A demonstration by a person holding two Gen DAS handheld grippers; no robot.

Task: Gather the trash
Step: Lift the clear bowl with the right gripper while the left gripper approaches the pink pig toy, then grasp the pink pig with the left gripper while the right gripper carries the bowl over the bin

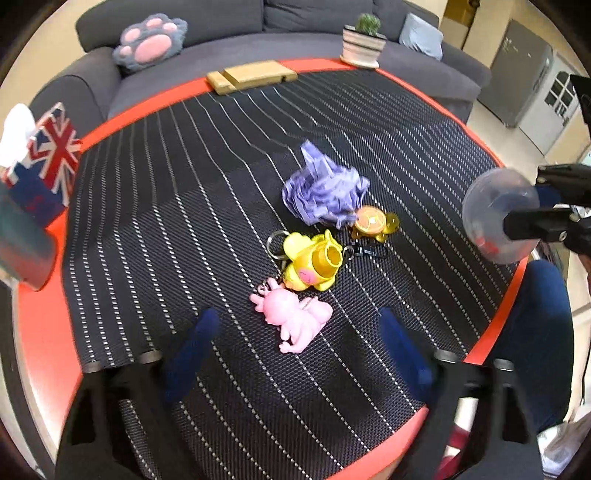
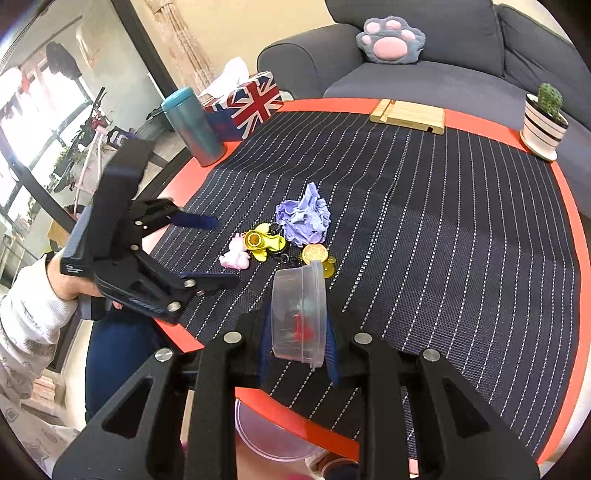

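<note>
A crumpled purple paper (image 1: 325, 190) (image 2: 304, 218) lies on the dark striped mat. Beside it lie a yellow toy keychain (image 1: 312, 260) (image 2: 260, 242), a pink toy (image 1: 295, 319) (image 2: 236, 256) and an orange turtle toy (image 1: 373, 221) (image 2: 317, 256). My left gripper (image 1: 299, 354) (image 2: 218, 251) is open and empty, just short of the pink toy. My right gripper (image 2: 297, 332) is shut on a clear plastic container (image 2: 299, 314) (image 1: 498, 214), held tilted above the table's near right edge.
A round red-rimmed table (image 1: 48, 332) bears a Union Jack tissue box (image 2: 247, 103), a teal tumbler (image 2: 194, 125), a wooden stand (image 2: 408, 114) and a potted cactus (image 2: 545, 118). A grey sofa (image 1: 295, 22) stands behind. A pinkish bin (image 2: 269, 439) sits below the near edge.
</note>
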